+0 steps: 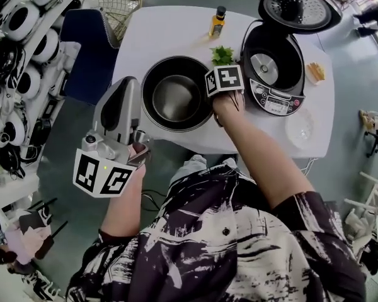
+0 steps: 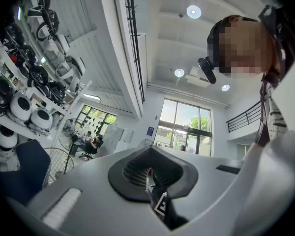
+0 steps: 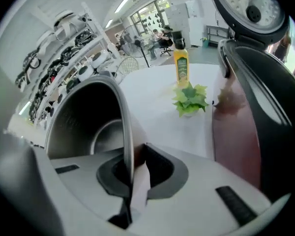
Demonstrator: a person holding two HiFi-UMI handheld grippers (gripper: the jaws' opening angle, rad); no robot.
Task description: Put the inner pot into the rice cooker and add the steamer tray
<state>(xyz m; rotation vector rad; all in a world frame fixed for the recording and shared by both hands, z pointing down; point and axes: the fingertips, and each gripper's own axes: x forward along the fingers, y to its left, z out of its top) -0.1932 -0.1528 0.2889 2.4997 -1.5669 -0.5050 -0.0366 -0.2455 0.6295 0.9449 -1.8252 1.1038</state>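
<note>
Though the head view hides it, the right gripper point(image 3: 130, 165) clamps the inner pot point(image 3: 83, 124) rim.

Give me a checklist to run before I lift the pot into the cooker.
1. Grip: right hand-held gripper shut on the pot rim, ok.
2. Access: cooker lid up, ok.
3. Well: empty, heating plate bare, ok.
4. Path: ok, though the plant stands close behind it.
5. Other hand: left hand-held gripper aimed upward beside the pot, empty, ok.
6. Next part: steamer tray, cannot tell; a pale round thing right of the cooker may be it.
</note>
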